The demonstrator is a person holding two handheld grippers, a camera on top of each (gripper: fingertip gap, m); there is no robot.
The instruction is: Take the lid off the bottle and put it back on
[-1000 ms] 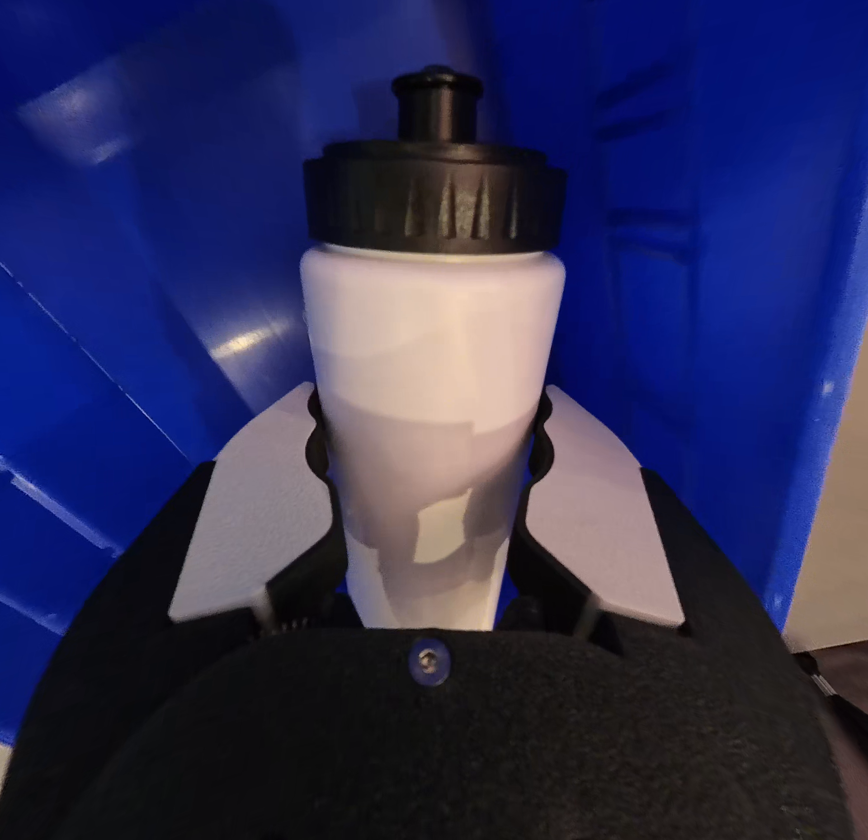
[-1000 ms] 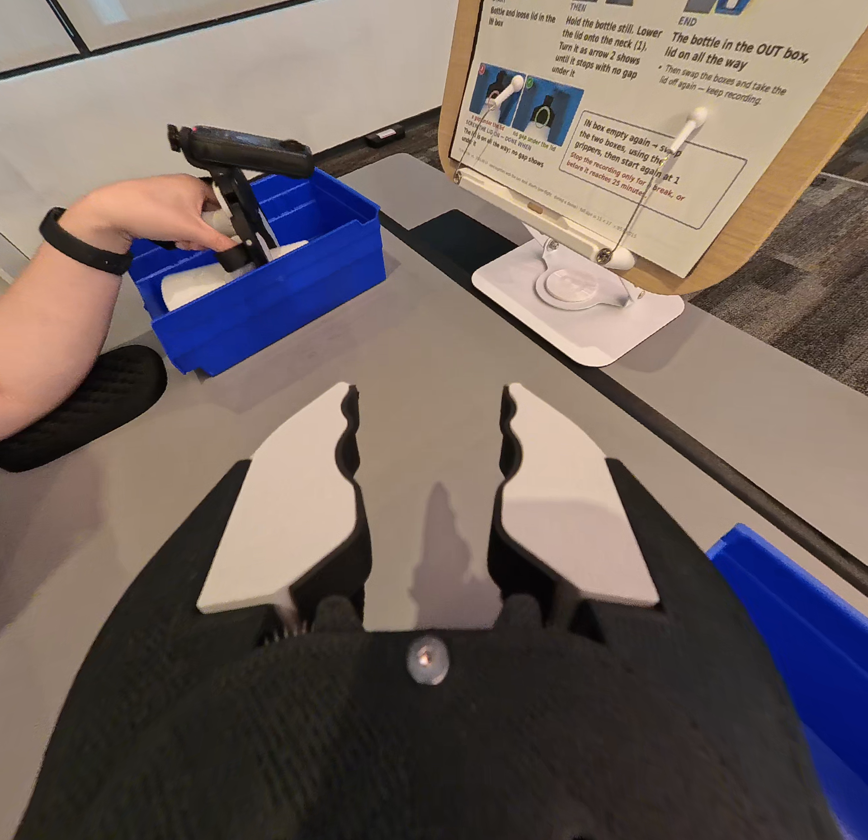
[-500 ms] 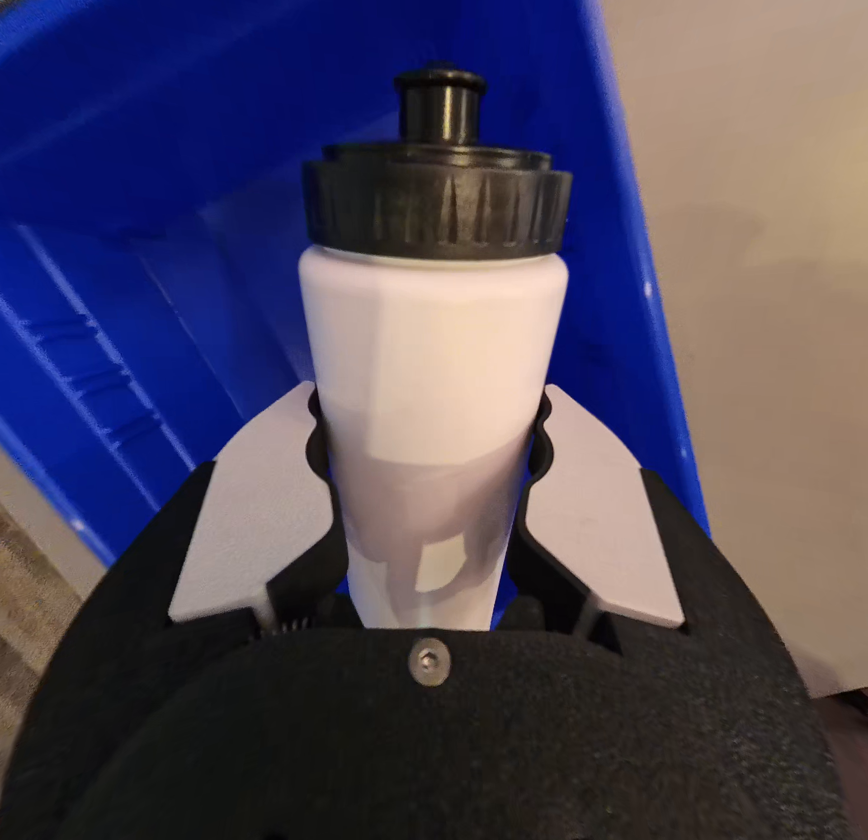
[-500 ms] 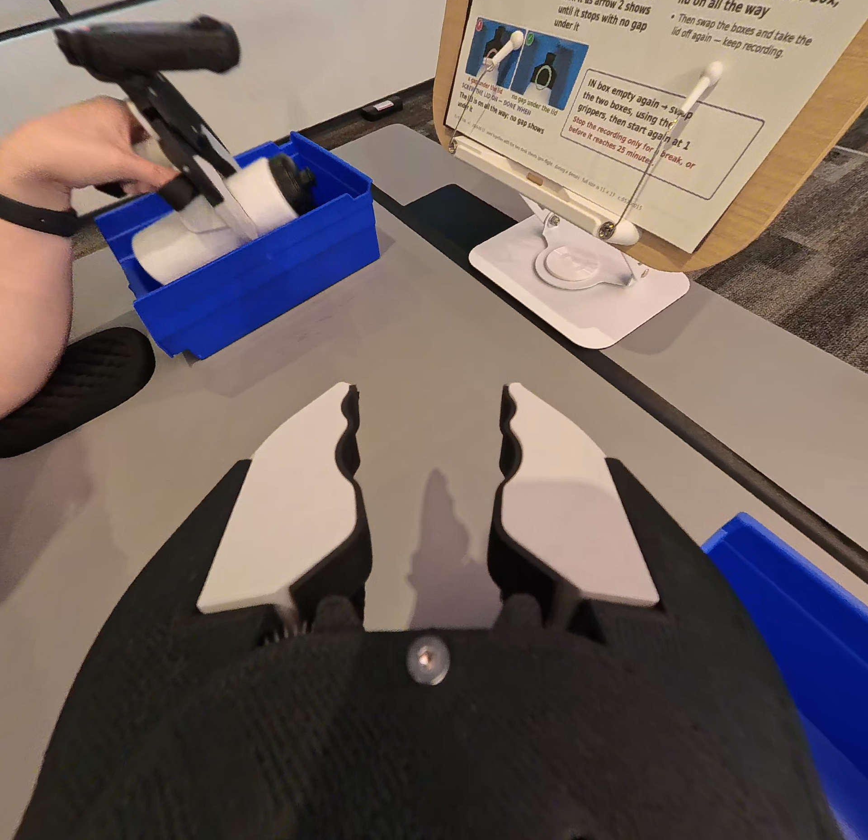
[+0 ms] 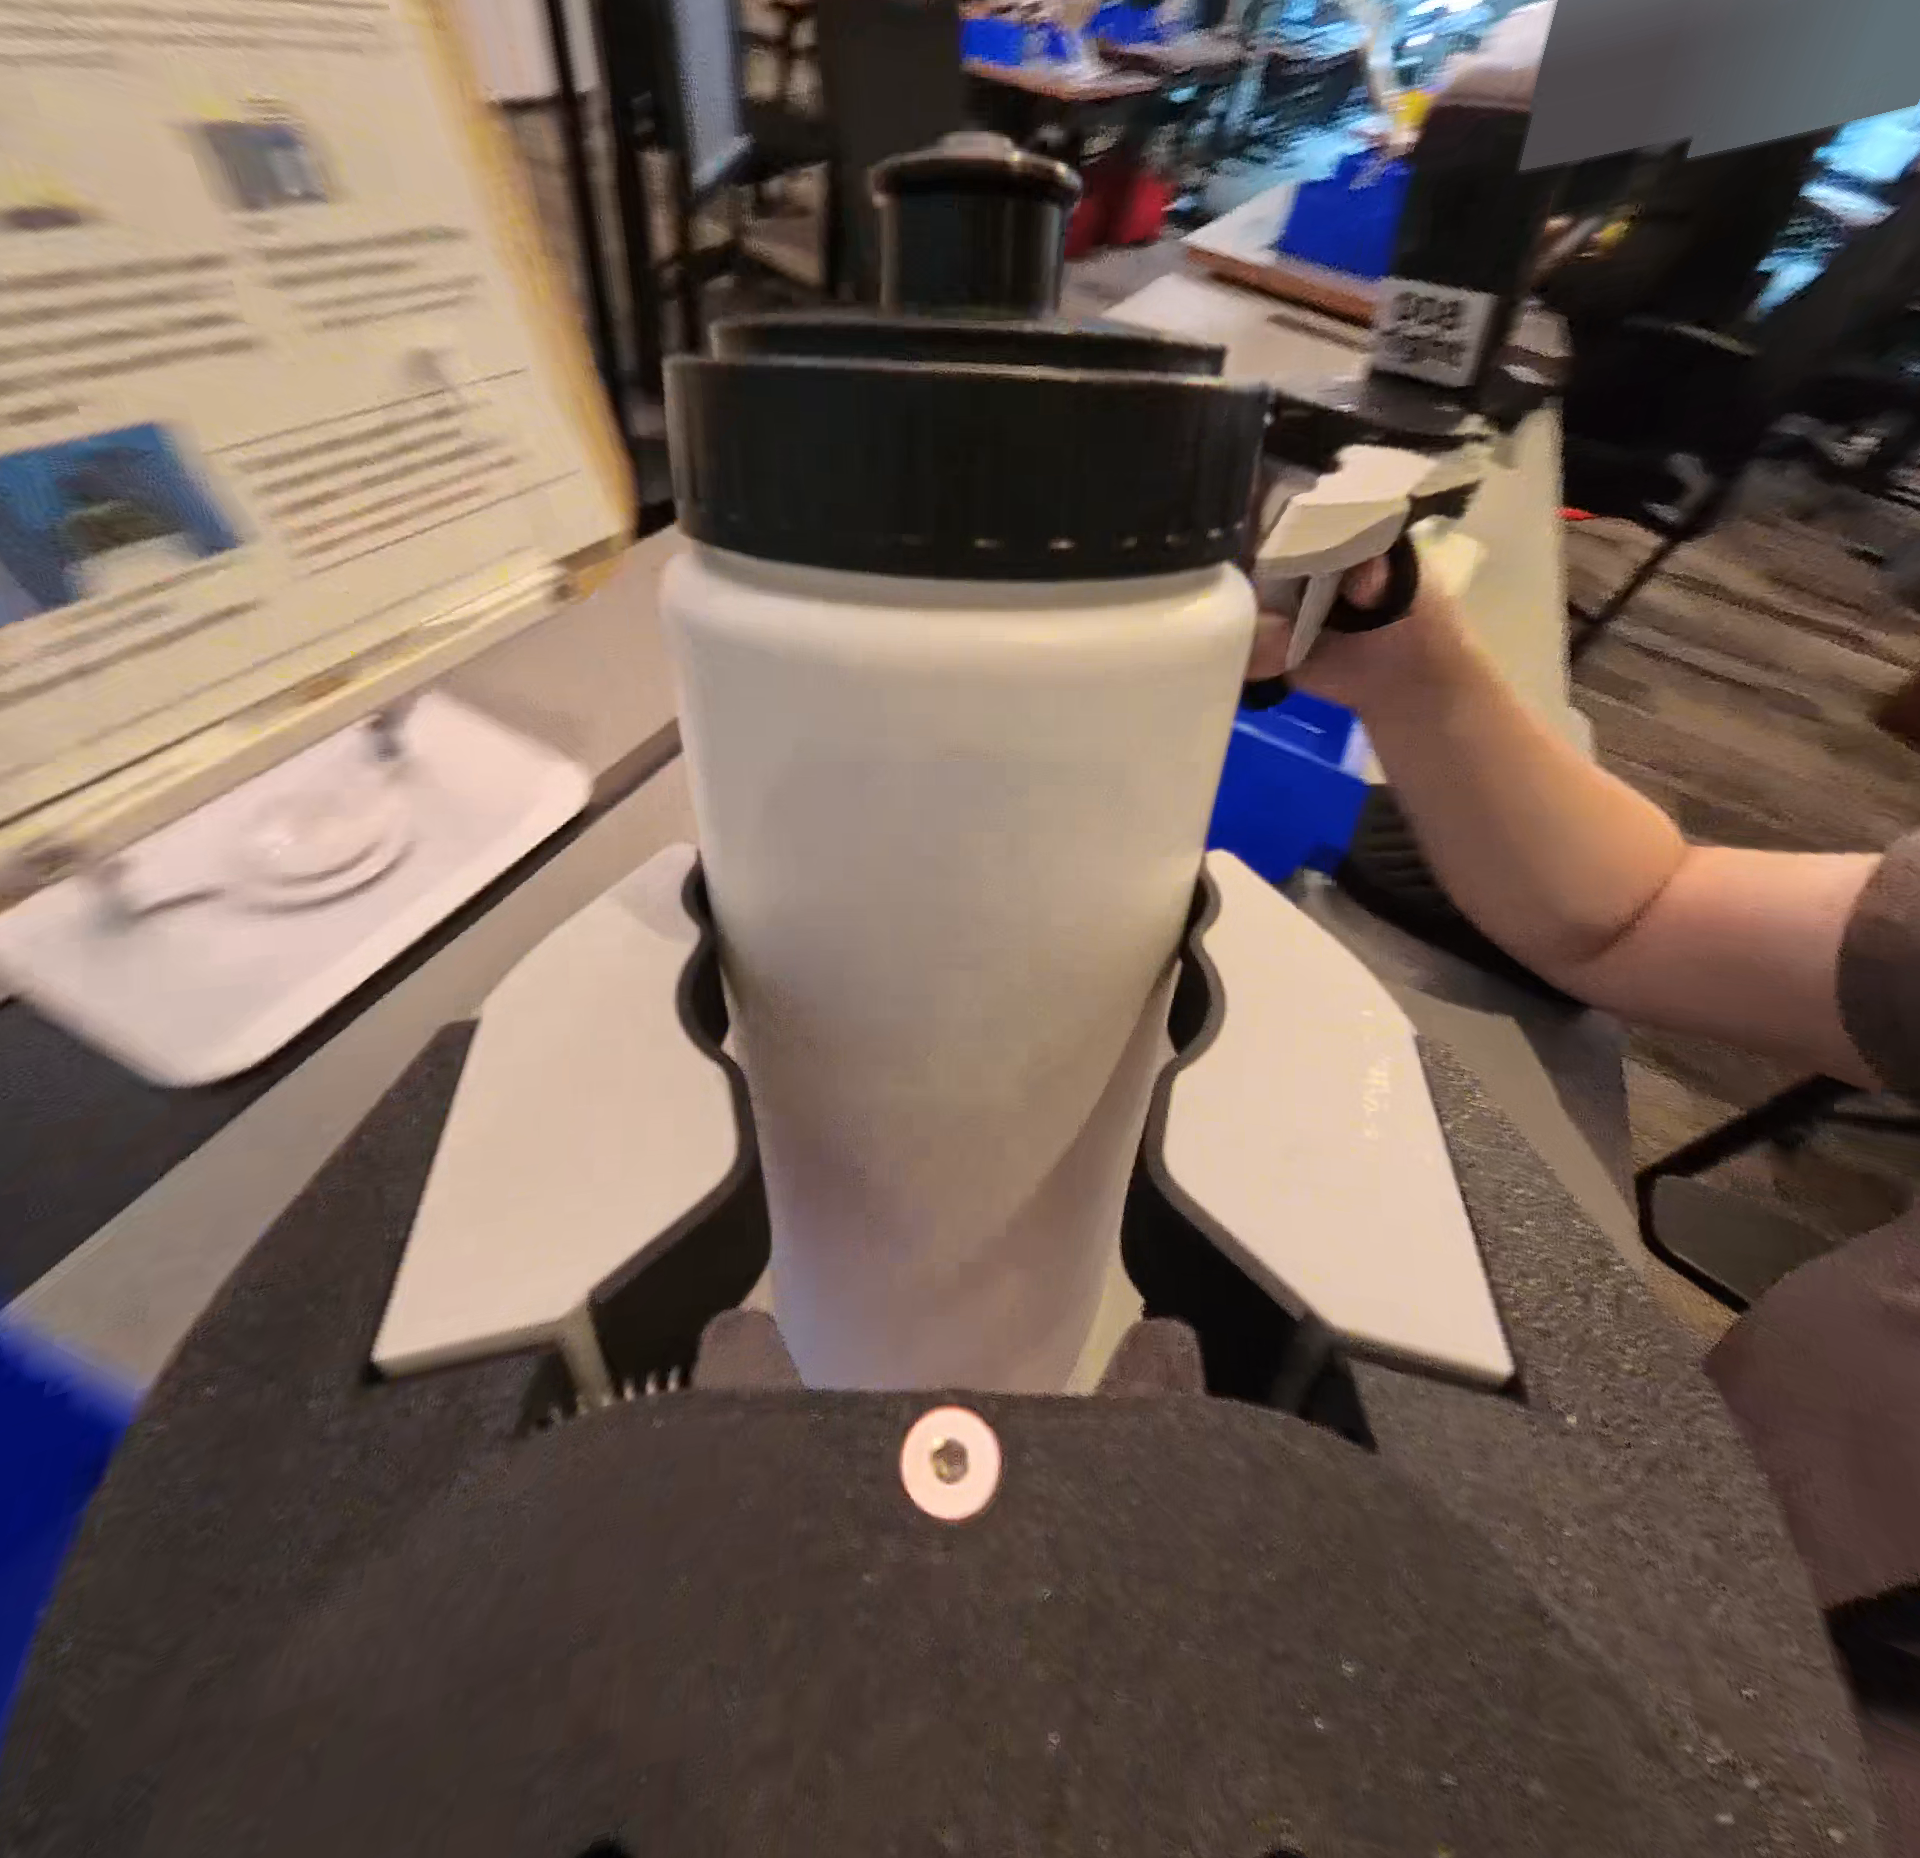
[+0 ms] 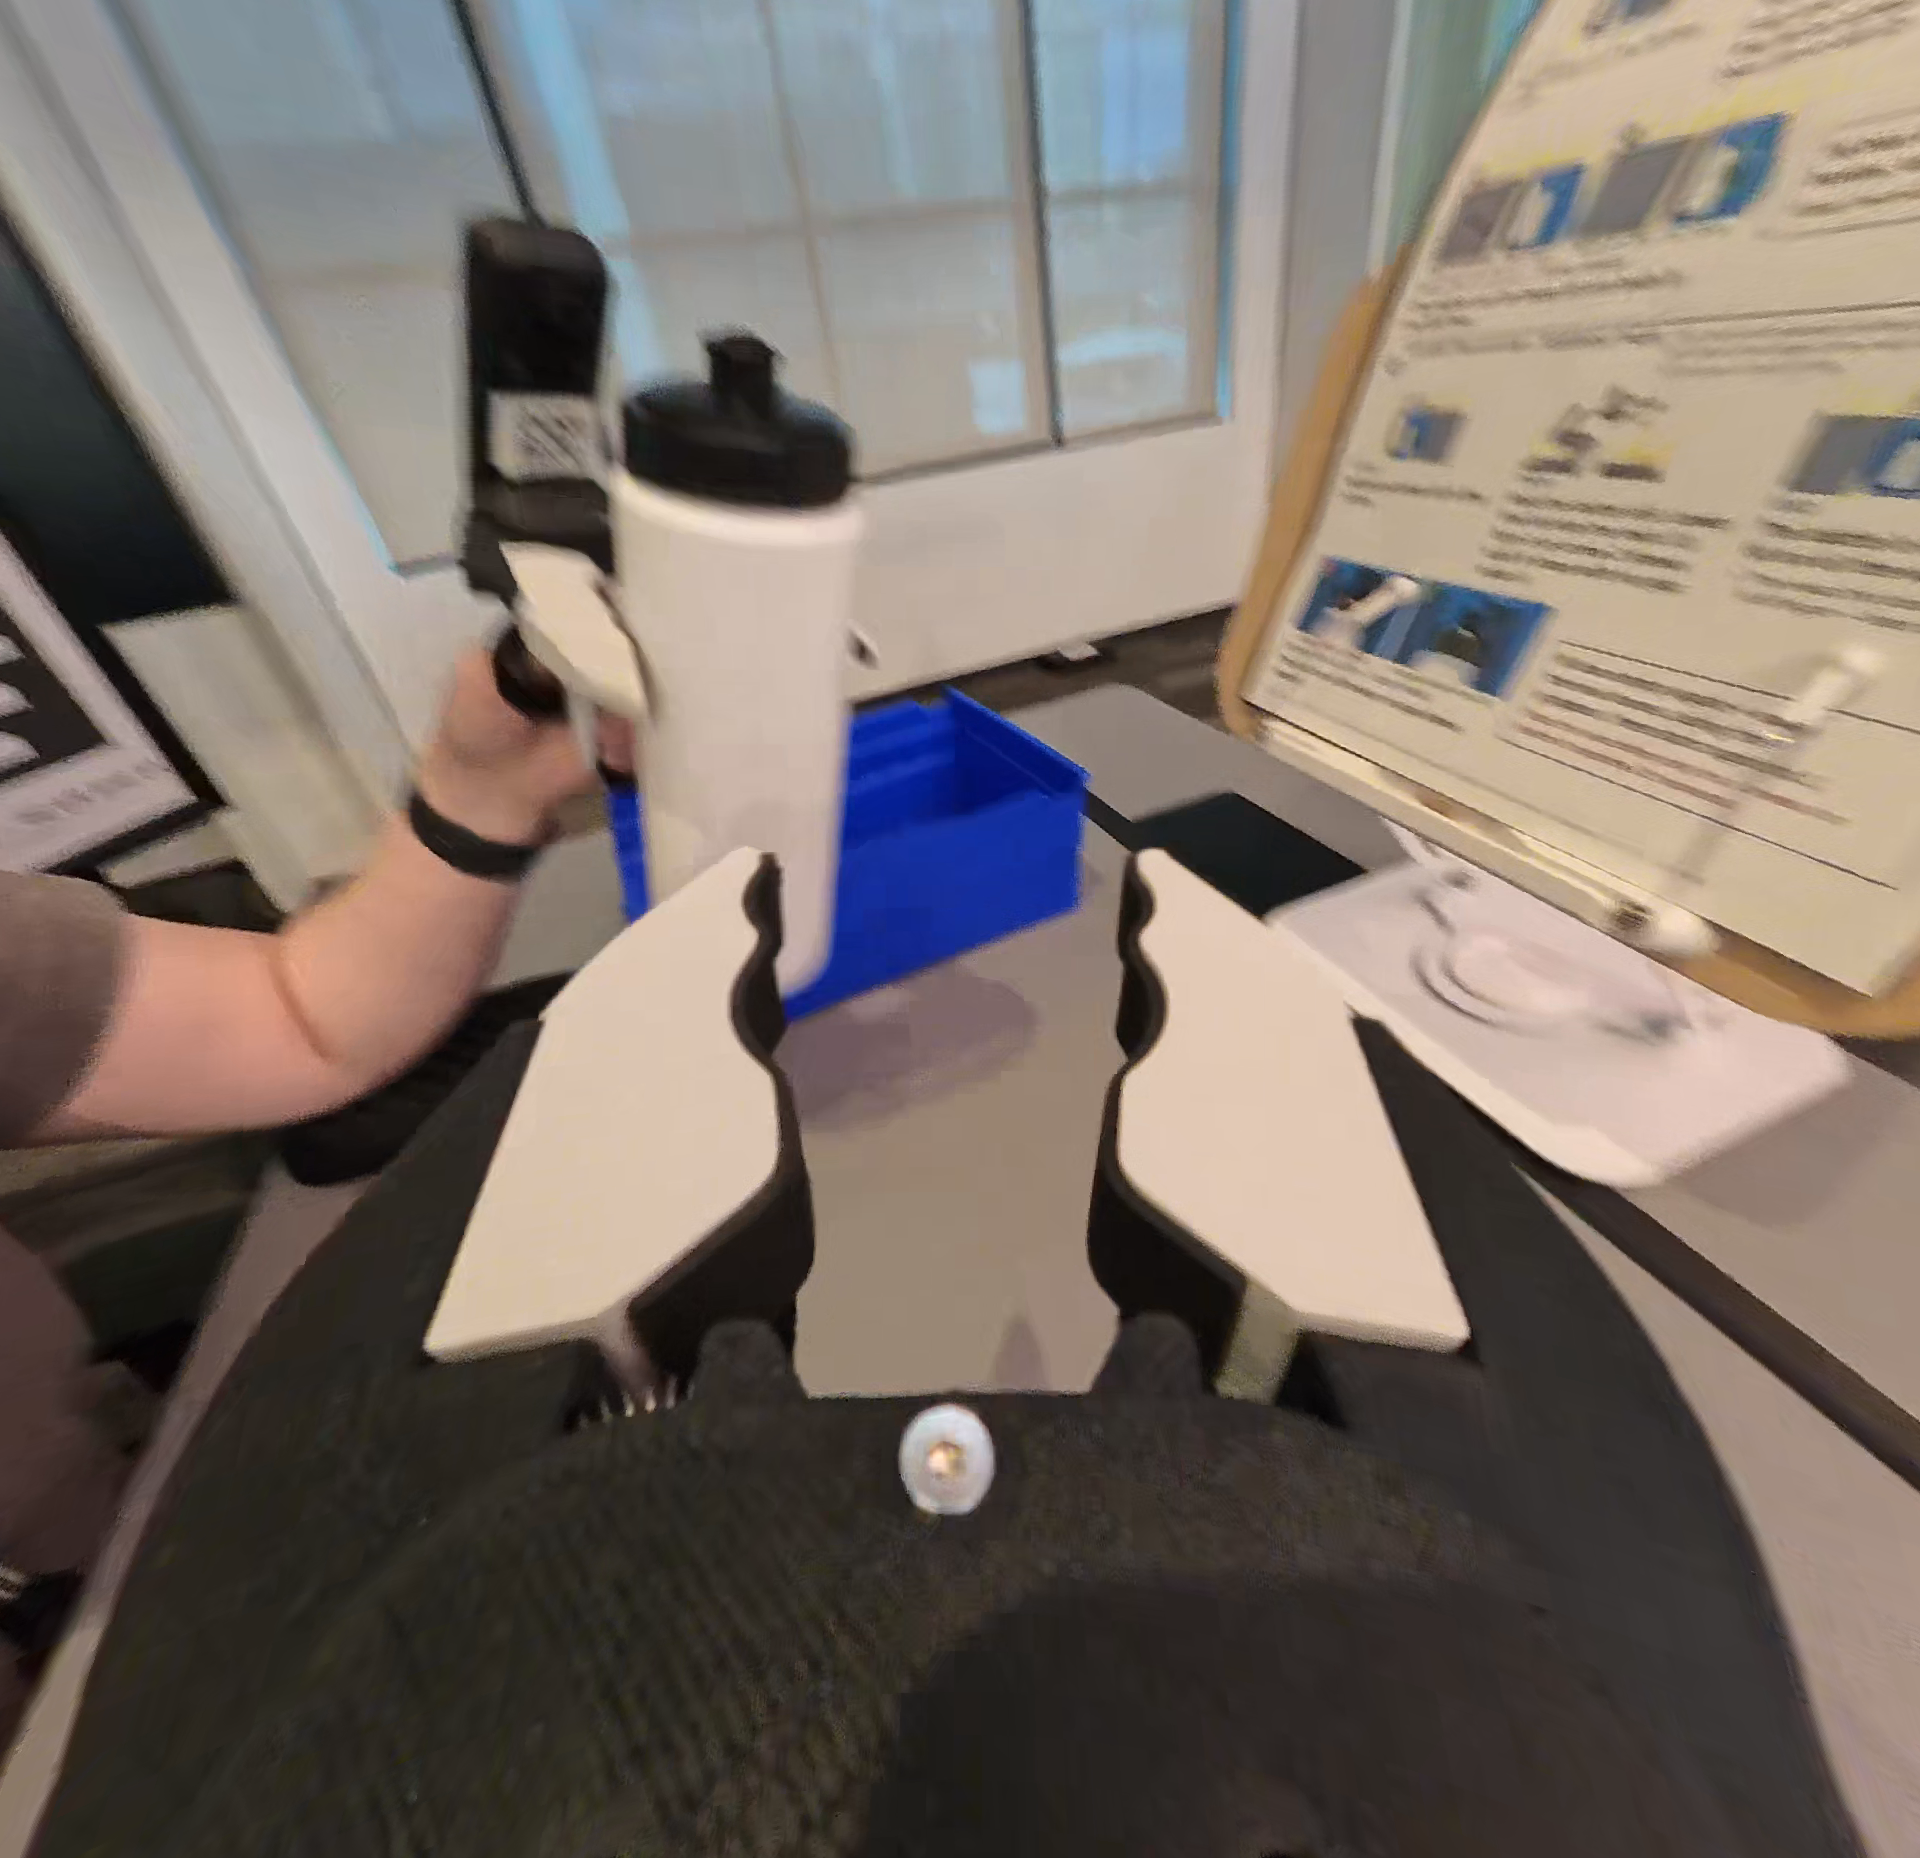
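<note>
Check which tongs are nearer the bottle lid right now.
Left. The left tongs grip the bottle just below its lid; the right tongs are open, off to the side.

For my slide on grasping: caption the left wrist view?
Left hand-held gripper clamps a white bottle, black lid on.

We see tall white-framed windows (image 6: pixel 914 198) letting in daylight | a grey table (image 6: pixel 935 1133) | a propped instruction board (image 6: pixel 1621 520) on a white stand (image 6: pixel 1558 1060) | behind, blurred desks (image 5: pixel 1299 322) and dark chairs (image 5: pixel 1704 395) on dim carpet (image 5: pixel 1714 655)
</note>
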